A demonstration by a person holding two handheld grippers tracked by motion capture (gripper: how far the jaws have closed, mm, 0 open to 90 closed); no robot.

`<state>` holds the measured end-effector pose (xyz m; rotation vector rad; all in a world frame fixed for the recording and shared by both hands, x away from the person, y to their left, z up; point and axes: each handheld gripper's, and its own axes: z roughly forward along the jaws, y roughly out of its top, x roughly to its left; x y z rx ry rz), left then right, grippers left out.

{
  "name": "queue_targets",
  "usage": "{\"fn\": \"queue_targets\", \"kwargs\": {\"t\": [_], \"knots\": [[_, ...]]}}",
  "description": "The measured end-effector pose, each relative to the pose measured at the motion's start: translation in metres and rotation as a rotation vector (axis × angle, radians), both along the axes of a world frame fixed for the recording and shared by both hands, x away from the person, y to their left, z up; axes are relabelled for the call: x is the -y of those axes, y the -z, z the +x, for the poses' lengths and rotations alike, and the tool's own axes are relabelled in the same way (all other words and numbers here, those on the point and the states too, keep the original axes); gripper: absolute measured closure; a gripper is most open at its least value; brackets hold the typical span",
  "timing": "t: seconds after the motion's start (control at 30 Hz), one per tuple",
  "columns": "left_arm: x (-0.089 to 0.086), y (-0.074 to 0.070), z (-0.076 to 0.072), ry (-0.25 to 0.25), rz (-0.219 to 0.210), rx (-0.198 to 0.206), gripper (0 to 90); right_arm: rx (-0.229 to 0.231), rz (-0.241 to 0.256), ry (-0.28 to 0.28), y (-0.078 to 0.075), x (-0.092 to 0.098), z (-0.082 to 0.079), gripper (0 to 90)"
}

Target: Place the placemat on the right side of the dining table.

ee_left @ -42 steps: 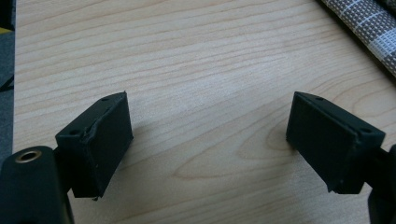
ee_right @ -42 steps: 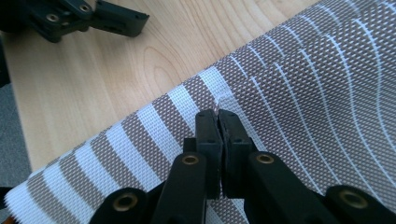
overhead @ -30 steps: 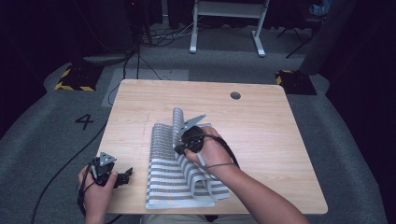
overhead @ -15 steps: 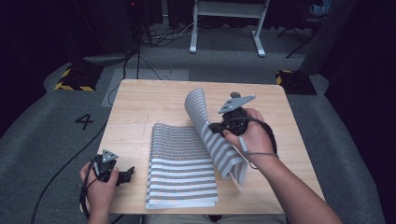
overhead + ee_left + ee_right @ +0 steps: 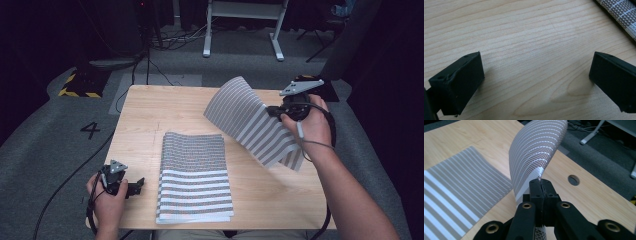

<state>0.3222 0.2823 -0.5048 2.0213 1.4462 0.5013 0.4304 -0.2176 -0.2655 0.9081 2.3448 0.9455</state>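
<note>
Dark floor and cables ring the pale wooden tabletop (image 5: 150,115). Within the last second the right gripper (image 5: 280,112), jaws pinched tight on one striped woven placemat's (image 5: 250,125) edge, has carried it off the stack (image 5: 195,175) toward the right side, so separating looks nearly done. The left gripper (image 5: 134,187) stays parked beside the stack, jaws wide apart and empty.

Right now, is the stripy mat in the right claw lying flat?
No. The lifted mat curls in the air, pinched in the right claw, above the table.
</note>
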Motion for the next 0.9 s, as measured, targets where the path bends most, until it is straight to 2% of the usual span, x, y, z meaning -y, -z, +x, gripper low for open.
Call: {"fn": "queue_targets", "kwargs": {"t": [0.17, 0.27, 0.3, 0.33, 0.37, 0.4, 0.43, 0.47, 0.5, 0.53, 0.57, 0.6, 0.63, 0.67, 0.7, 0.73, 0.8, 0.83, 0.9], "knots": [[0.000, 0.000, 0.000, -0.002, 0.002, 0.000, 0.0, 0.027, -0.014, 0.066, -0.004, 0.023, 0.012, 89.9], [0.000, 0.000, 0.000, -0.001, 0.001, 0.000, 0.0, 0.062, -0.036, 0.117, -0.006, 0.037, 0.017, 89.8], [0.000, 0.000, 0.000, 0.000, 0.000, 0.000, 0.0, 0.062, -0.036, 0.117, -0.006, 0.037, 0.017, 89.8], [0.000, 0.000, 0.000, 0.000, 0.000, 0.000, 0.0, 0.094, -0.061, 0.144, -0.007, 0.045, 0.020, 89.9], [0.000, 0.000, 0.000, -0.001, 0.002, 0.000, 0.0, 0.094, -0.061, 0.144, -0.007, 0.045, 0.020, 89.9], [0.000, 0.000, 0.000, 0.000, 0.000, 0.000, 0.0, 0.123, -0.087, 0.167, -0.007, 0.051, 0.021, 89.9], [0.000, 0.000, 0.000, 0.000, 0.000, 0.000, 0.0, 0.123, -0.087, 0.167, -0.007, 0.051, 0.021, 89.9], [0.000, 0.000, 0.000, 0.000, 0.000, 0.000, 0.0, 0.153, -0.118, 0.183, -0.005, 0.055, 0.023, 89.9], [0.000, 0.000, 0.000, 0.000, 0.000, 0.000, 0.0, 0.153, -0.118, 0.183, -0.005, 0.055, 0.023, 89.9], [0.000, 0.000, 0.000, 0.000, 0.000, 0.000, 0.0, 0.171, -0.152, 0.196, 0.000, 0.056, 0.024, 89.8], [0.000, 0.000, 0.000, 0.000, 0.000, 0.000, 0.0, 0.171, -0.152, 0.196, 0.000, 0.056, 0.024, 89.8], [0.000, 0.000, 0.000, -0.001, -0.001, 0.002, 0.0, 0.151, -0.186, 0.175, 0.010, 0.055, 0.025, 89.8], [0.000, 0.000, 0.000, -0.001, -0.001, 0.002, 0.0, 0.151, -0.186, 0.175, 0.010, 0.055, 0.025, 89.8], [0.000, 0.000, 0.000, -0.001, 0.000, 0.002, 0.0, 0.107, -0.201, 0.155, 0.024, 0.050, 0.024, 89.7], [0.000, 0.000, 0.000, -0.001, 0.000, 0.002, 0.0, 0.107, -0.201, 0.155, 0.024, 0.050, 0.024, 89.7], [0.000, 0.000, 0.000, -0.001, 0.000, 0.002, 0.0, 0.066, -0.198, 0.128, 0.039, 0.046, 0.023, 89.7], [0.000, 0.000, 0.000, -0.001, 0.000, 0.003, 0.0, 0.032, -0.179, 0.103, 0.051, 0.041, 0.020, 89.6], [0.000, 0.000, 0.000, -0.001, 0.000, 0.003, 0.0, 0.032, -0.179, 0.103, 0.051, 0.041, 0.020, 89.6], [0.000, 0.000, 0.000, 0.000, 0.001, 0.003, 0.0, -0.011, -0.162, 0.054, 0.066, 0.034, 0.015, 89.6]]}}
